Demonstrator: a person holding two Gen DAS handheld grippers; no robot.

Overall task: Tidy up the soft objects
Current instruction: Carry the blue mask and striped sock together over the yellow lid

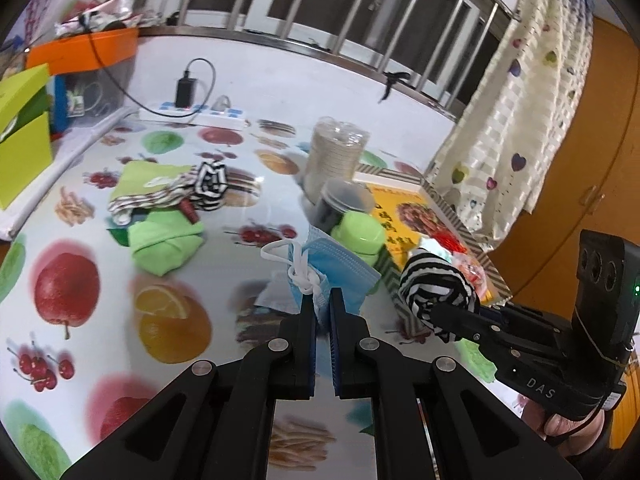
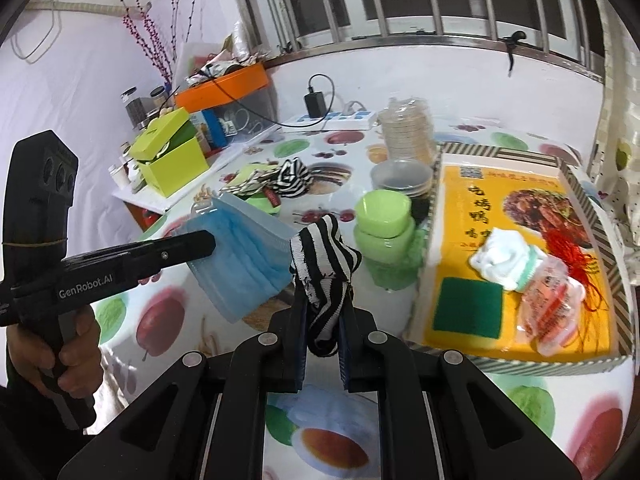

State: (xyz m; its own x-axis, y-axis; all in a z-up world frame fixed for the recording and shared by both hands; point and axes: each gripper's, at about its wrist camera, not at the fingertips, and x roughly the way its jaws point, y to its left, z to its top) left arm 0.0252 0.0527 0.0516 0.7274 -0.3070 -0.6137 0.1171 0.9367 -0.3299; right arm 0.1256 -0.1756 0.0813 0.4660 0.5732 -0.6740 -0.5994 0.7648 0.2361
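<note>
you had both tools loaded and raised above the fruit-print table (image 2: 500, 400), with the yellow tray (image 2: 516, 216) as the place everything seemed bound for. your left gripper (image 1: 322, 300) was clenched on the blue face mask (image 1: 336, 264), pinching its lower edge so the pleated body and knotted white ear loops stood up clear of the cloth, just left of the tray. your right gripper (image 2: 323, 304) was clamped around the black-and-white striped sock (image 2: 324, 256), gripped mid-length so both ends flopped over the jaws, also left of the tray and nearer to it than the mask. inside the tray already lay a white rolled cloth (image 2: 500, 260), a green sponge (image 2: 468, 306) and a clear packet (image 2: 550, 296), which suggests it was the collecting spot. farther left of the tray, a green cloth (image 1: 166, 242) and more striped fabric (image 1: 208, 184) waited on the table, so the sorting looked partway done.
</note>
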